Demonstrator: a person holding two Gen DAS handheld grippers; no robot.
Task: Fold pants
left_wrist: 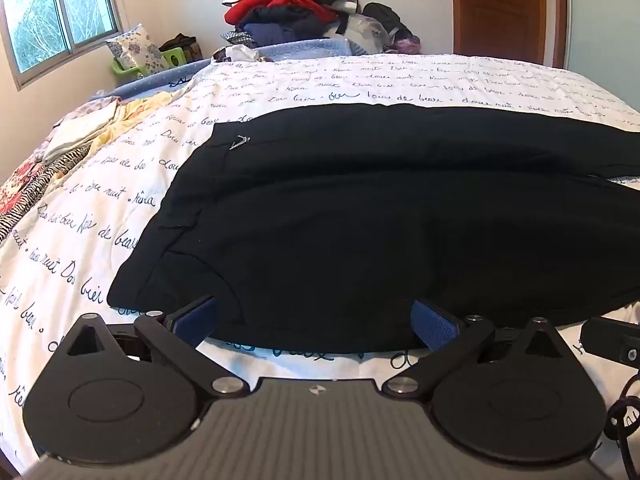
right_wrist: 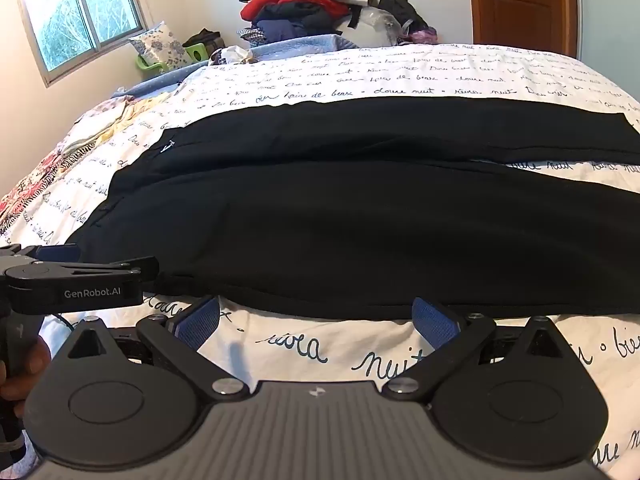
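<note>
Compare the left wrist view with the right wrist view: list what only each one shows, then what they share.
Only the left wrist view: the left hand-held gripper, open, its fingers over the near edge of the black pants. Only the right wrist view: the right hand-held gripper, open, over bare bedspread short of the pants, and the far leg's hem. Both: pants spread flat, clothes pile, window, door.

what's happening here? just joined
A person holds a gripper in each hand over black pants spread flat on a bed with a script-print cover, legs side by side, not yet folded. The left gripper sits at the pants' near edge by the waistband end, the right gripper just short of that edge further along. Both are open, gripping nothing. Clothes pile sits beyond the bed.
</note>
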